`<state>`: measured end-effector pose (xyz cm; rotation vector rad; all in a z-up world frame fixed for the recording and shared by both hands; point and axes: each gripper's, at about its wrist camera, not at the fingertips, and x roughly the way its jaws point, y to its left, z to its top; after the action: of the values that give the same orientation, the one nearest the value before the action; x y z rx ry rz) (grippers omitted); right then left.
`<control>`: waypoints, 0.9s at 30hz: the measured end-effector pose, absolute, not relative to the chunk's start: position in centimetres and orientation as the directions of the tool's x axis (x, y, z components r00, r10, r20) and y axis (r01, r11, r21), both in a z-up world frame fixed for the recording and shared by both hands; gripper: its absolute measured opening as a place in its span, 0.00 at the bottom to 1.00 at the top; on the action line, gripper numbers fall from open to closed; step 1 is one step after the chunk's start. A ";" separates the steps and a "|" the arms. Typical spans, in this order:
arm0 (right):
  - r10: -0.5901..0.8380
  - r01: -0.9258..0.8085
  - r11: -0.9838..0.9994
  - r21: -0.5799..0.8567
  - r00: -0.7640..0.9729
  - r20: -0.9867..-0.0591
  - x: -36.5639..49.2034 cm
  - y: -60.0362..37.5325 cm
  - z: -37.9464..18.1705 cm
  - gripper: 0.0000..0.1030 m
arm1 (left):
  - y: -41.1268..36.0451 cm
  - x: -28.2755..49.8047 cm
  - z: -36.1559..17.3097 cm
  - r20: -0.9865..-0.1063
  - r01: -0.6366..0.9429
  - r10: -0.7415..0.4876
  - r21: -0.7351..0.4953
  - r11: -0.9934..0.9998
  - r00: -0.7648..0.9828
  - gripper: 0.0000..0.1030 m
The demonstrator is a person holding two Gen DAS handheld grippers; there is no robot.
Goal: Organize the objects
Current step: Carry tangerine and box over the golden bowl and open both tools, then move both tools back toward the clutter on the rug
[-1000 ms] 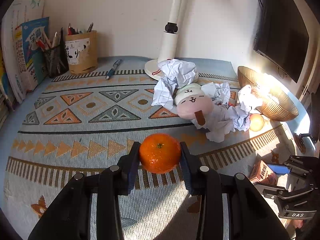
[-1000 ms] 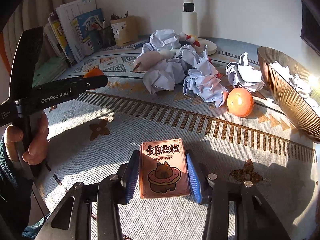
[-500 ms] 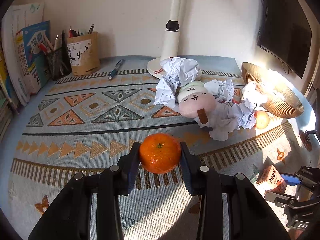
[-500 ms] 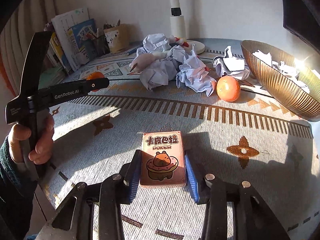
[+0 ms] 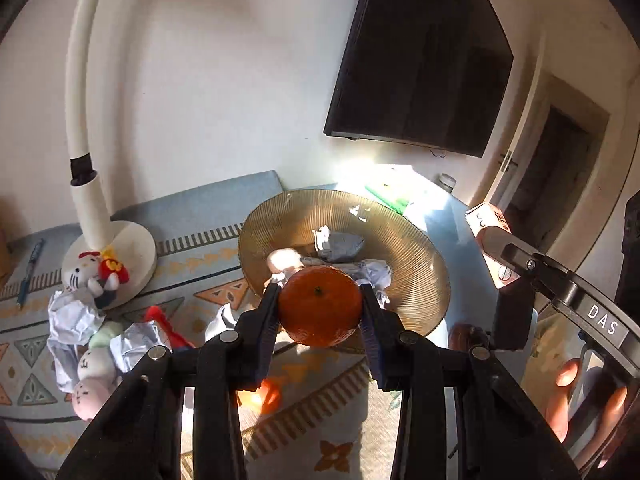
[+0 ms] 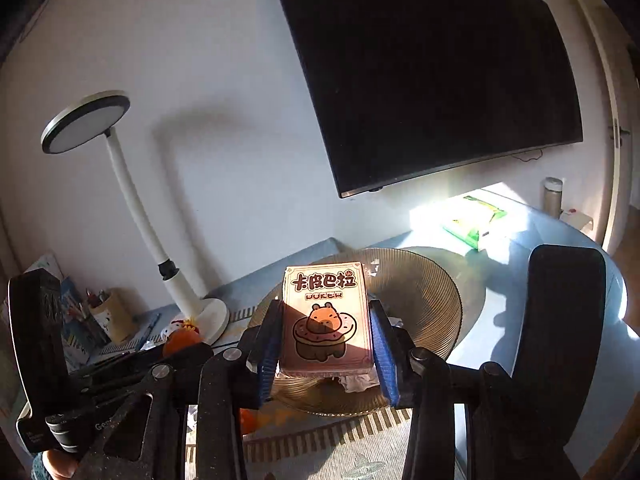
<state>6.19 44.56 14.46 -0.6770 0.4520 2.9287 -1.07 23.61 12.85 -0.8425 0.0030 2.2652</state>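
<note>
I hold an orange and a card box above the bowl.

My left gripper (image 5: 320,308) jaws squeeze the orange (image 5: 318,305); my right gripper (image 6: 326,344) jaws, just closing, clamp the pink box (image 6: 326,320) marked "POKER". Crumpled paper (image 5: 340,242) lies in the ribbed bowl (image 5: 416,264) below.

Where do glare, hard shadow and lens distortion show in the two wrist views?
Left wrist view: sunlight blows out the tabletop behind the ribbed bowl; the lamp neck bows with fisheye curvature. Right wrist view: a diagonal shadow cuts across the card box; the wall screen looks warped, and the white glare patch recurs beneath it.
</note>
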 end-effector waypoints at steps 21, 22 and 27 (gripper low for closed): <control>-0.031 -0.148 -0.942 0.300 -0.855 -0.518 3.0 44.7 12.2 0.54 | 16.8 -0.2 12.8 -0.501 -0.527 0.567 -0.235 -0.816 -0.654 0.88; -0.057 -0.122 -0.943 0.308 -0.857 -0.513 3.3 43.9 12.3 0.57 | 14.9 0.1 12.8 -0.494 -0.495 0.550 -0.251 -0.832 -0.673 0.88; -0.200 0.057 -0.952 0.300 -0.857 -0.476 5.0 37.6 12.0 0.62 | 6.4 1.8 11.9 -0.496 -0.288 0.367 -0.231 -0.930 -0.787 0.88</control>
<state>5.03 37.57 11.97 -0.8513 0.4557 3.1309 1.75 6.36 11.88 -0.7833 -0.2029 2.6731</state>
